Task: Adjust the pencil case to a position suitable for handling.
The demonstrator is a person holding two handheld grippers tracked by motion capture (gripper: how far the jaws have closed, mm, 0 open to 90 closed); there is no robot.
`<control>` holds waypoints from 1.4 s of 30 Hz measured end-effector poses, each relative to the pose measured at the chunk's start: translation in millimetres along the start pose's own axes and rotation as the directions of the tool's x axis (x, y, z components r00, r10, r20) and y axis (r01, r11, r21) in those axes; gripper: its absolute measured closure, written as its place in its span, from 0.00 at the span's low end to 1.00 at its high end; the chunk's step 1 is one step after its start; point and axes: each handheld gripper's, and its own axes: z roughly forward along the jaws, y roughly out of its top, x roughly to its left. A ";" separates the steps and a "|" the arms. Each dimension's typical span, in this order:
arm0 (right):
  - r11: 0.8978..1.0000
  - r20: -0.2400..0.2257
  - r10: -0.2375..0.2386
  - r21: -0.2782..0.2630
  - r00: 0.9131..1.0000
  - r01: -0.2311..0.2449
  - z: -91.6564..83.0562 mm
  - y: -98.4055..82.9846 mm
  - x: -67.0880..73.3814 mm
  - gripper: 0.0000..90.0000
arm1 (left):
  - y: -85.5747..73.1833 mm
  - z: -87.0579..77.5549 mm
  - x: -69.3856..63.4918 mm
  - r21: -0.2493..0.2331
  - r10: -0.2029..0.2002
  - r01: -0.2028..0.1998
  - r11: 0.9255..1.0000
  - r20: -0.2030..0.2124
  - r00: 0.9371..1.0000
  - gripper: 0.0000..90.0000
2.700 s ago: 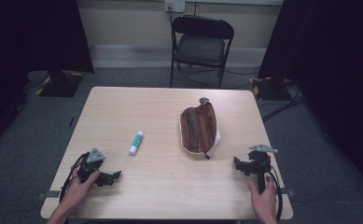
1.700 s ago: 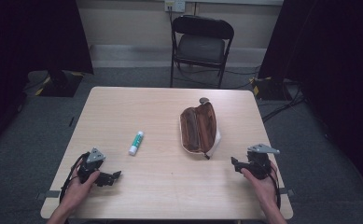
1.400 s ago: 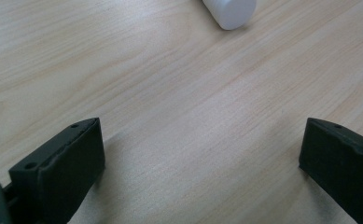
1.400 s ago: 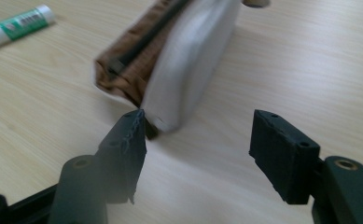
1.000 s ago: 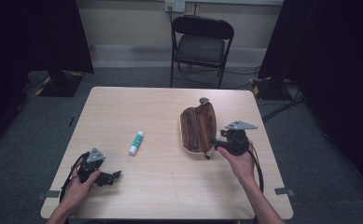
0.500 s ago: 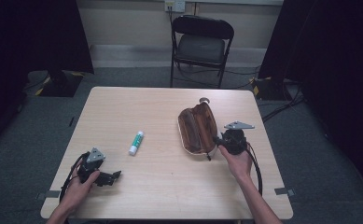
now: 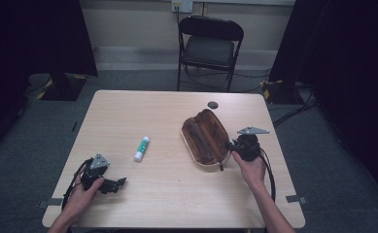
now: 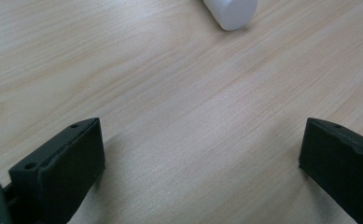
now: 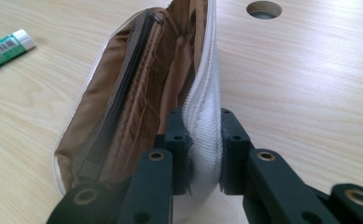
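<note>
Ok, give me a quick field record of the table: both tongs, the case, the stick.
right tongs: have just been closing; now shut on the white edge of the pencil case
pencil case: brown inside, unzipped and open, right half of the table
left tongs: open, nothing between the jaws, low over bare wood at the near left
glue stick: lying flat, left of the case, touching neither tongs
table hole: beyond the case, near the far edge
chair: behind the table
</note>
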 end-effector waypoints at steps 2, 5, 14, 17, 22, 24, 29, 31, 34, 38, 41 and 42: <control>1.000 -0.020 -0.010 -0.008 1.000 0.010 -0.4 -1.1 -0.9 0.85 | -0.1 0.2 -0.3 -0.003 -0.004 0.004 1.000 0.000 1.000 0.00; 0.999 -0.023 -0.036 -0.018 0.999 0.035 0.5 -3.4 -1.5 0.76 | 0.0 0.3 -0.2 -0.004 -0.004 0.004 1.000 0.002 1.000 0.00; 1.000 -0.025 -0.013 0.027 1.000 0.014 7.0 -9.6 0.0 0.80 | 0.0 0.1 0.0 -0.002 -0.001 0.001 1.000 0.001 1.000 0.00; 1.000 -0.046 -0.015 0.025 0.999 0.016 5.4 -9.3 -0.7 0.85 | 0.0 0.0 0.2 0.001 0.003 -0.003 1.000 0.001 1.000 0.00; 1.000 -0.087 -0.019 0.023 0.996 0.021 3.1 -10.2 -1.4 0.86 | 0.0 0.0 0.2 0.001 0.003 -0.003 1.000 0.001 1.000 0.00; 0.999 -0.111 -0.027 0.020 0.993 0.030 2.1 -11.0 -0.4 0.86 | 0.0 -0.1 0.3 0.002 0.004 -0.004 1.000 0.001 1.000 0.00; 0.998 -0.155 -0.059 0.024 0.986 0.064 -2.5 -13.4 2.6 0.86 | 0.0 0.0 0.1 -0.001 0.001 -0.001 1.000 0.002 1.000 0.00; 0.997 -0.170 -0.068 0.028 0.983 0.073 -4.8 -14.5 3.4 0.86 | 0.0 0.0 0.2 0.000 0.002 -0.002 1.000 0.001 1.000 0.00; 0.995 -0.195 -0.088 0.034 0.977 0.096 -8.4 -16.7 5.0 0.86 | 0.0 -0.1 0.3 0.001 0.004 -0.004 1.000 0.001 1.000 0.00; 0.993 -0.229 -0.102 0.041 0.968 0.114 -11.8 -17.9 7.8 0.86 | 0.0 0.0 0.2 0.001 0.003 -0.003 1.000 0.002 1.000 0.00; 0.990 -0.252 -0.118 0.041 0.960 0.133 -13.0 -18.8 11.2 0.86 | 0.0 0.0 0.1 0.000 0.002 -0.002 1.000 0.002 1.000 0.00; 0.990 -0.261 -0.121 0.039 0.958 0.136 -13.2 -19.1 12.5 0.86 | 0.0 0.0 0.2 0.001 0.003 -0.003 1.000 0.001 1.000 0.00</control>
